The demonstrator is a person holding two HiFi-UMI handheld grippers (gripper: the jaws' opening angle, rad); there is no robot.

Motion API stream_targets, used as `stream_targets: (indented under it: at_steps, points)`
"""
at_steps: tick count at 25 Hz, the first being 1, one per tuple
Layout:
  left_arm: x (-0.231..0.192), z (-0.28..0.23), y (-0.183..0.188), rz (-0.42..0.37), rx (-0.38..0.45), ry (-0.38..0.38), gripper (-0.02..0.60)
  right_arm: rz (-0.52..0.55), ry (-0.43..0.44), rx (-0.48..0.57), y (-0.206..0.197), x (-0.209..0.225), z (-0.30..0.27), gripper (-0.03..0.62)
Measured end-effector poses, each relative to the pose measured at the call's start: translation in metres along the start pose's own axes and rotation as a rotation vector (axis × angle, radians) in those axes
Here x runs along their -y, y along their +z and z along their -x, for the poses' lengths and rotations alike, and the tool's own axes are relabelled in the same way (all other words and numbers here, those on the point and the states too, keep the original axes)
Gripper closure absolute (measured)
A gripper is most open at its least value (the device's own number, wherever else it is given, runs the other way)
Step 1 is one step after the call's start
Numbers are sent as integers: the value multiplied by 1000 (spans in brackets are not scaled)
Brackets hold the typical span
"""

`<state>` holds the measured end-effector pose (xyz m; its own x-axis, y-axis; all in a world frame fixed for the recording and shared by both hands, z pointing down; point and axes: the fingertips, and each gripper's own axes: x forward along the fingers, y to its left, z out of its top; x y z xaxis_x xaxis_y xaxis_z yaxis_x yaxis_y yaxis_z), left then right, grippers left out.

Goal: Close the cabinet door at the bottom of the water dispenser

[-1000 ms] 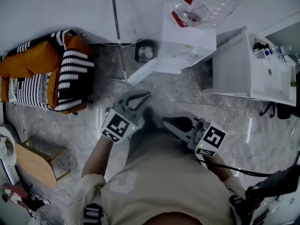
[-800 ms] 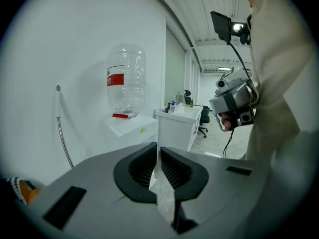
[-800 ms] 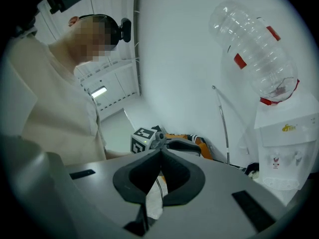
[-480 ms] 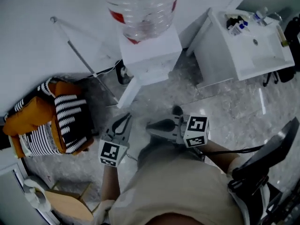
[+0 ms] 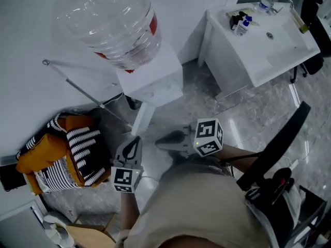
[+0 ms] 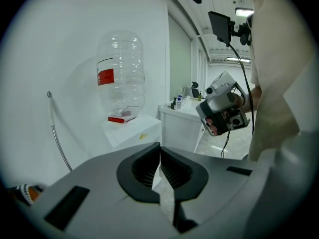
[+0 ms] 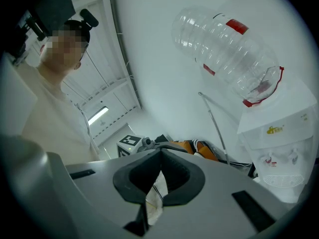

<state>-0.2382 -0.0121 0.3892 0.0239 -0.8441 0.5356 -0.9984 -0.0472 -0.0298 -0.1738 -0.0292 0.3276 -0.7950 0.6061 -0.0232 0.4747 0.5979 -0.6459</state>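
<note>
Two grippers hang low over a grey marbled floor [image 5: 207, 105] in a white-walled room. The left gripper [image 5: 134, 140] and the right gripper [image 5: 159, 141] are both clenched, tips pressed together with nothing between them, as each gripper view shows.

The water dispenser [image 5: 155, 81] stands against the wall [image 5: 31, 50], a clear upturned bottle [image 5: 111, 22] with a red label seated on top. At its foot the cabinet door [image 5: 143, 119] stands ajar, a narrow white panel swung out toward the person, just ahead of both grippers and touched by neither.

A thin metal rod [image 5: 83, 91] leans on the wall left of the dispenser. Below it, an orange and black-and-white striped bundle [image 5: 62, 156] lies on the floor. To the right, well apart from the dispenser, a white worktop [image 5: 289, 53] with a basin carries a few small bottles [image 5: 240, 22].
</note>
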Motion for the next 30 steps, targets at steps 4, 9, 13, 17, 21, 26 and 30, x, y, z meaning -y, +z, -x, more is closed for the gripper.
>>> stream_targets:
  at_steps: [4,9,13,17,21,26,30]
  points:
    - [-11,-4,-3,-4,0,0,588,28,5,7,6,-2,0,579]
    - [-35,-12,-58,85,-35,-3,586,8,-17,-27,-12,8,-17,579]
    - [-62,-16,-121,152,-115,25,502,-60,-1,-87,-39,19,-42,579]
    - [-90,-36,-163,143,-147,10,502,-93,12,-133,-71,38,-67,579]
    - [-97,-53,-215,198,-174,25,500,-146,15,-192,-105,51,-77,579]
    - [-115,-72,-292,200,-277,67,499,-162,16,-231,-136,76,-93,579]
    - [-129,-89,-348,259,-328,141,531,-182,14,-252,-162,93,-89,579]
